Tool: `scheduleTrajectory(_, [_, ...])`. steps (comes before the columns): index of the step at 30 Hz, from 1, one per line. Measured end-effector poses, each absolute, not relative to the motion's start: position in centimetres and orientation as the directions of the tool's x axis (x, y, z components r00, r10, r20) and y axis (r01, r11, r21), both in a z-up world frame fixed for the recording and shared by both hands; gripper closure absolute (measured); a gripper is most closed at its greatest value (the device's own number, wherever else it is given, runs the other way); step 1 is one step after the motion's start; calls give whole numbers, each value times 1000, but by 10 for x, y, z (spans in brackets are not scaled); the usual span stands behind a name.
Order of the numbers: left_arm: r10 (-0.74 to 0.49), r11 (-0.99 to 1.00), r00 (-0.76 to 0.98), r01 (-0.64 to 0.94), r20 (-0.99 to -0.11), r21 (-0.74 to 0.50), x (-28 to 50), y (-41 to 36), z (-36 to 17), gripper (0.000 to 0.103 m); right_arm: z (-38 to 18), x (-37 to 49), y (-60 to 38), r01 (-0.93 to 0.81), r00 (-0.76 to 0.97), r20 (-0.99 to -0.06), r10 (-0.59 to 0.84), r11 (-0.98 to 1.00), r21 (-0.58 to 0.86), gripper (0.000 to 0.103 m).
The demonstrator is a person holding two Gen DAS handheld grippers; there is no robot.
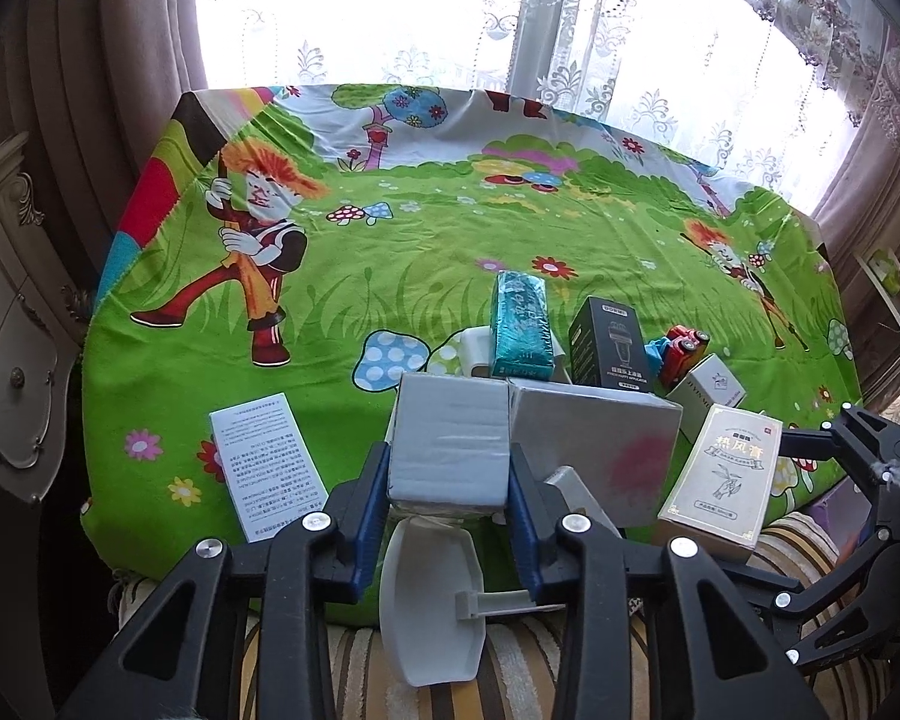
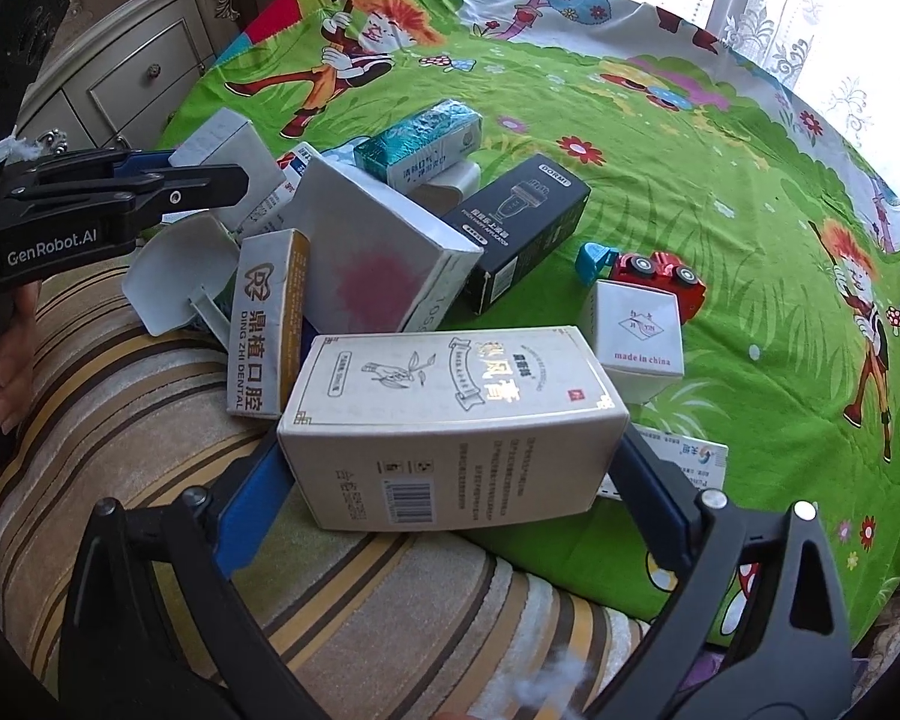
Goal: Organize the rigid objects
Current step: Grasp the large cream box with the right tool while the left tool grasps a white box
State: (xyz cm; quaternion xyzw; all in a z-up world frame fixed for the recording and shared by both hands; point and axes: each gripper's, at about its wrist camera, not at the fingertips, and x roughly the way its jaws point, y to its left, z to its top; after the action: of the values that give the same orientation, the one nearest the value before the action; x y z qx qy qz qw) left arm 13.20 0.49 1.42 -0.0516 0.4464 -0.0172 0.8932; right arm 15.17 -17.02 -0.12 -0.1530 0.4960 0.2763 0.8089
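Your left gripper: jaws clamped on grey box, near edge of surface | your right gripper: jaws spread wide, pads touching both ends of cream ointment box, at pile's near side.

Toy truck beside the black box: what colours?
Red toy truck with a blue end and black wheels; clearest in the right wrist view.

The cloth is bright green, printed with cartoon figures, mushrooms and flowers. At its six o'clock edge sit a plain grey box, a white box with a pink-red blotch, and a cream box with gold trim. Toward twelve o'clock: a teal foil carton, a black box, and a red toy truck, its blue part possibly a bucket.
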Motion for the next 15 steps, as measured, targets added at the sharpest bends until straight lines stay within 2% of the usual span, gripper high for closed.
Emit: scheduleTrajectory(15, [-89,993,641,0,-763,-115,111,-11,35,66,31,127,-208,-507,460,-827,322,860,53,4])
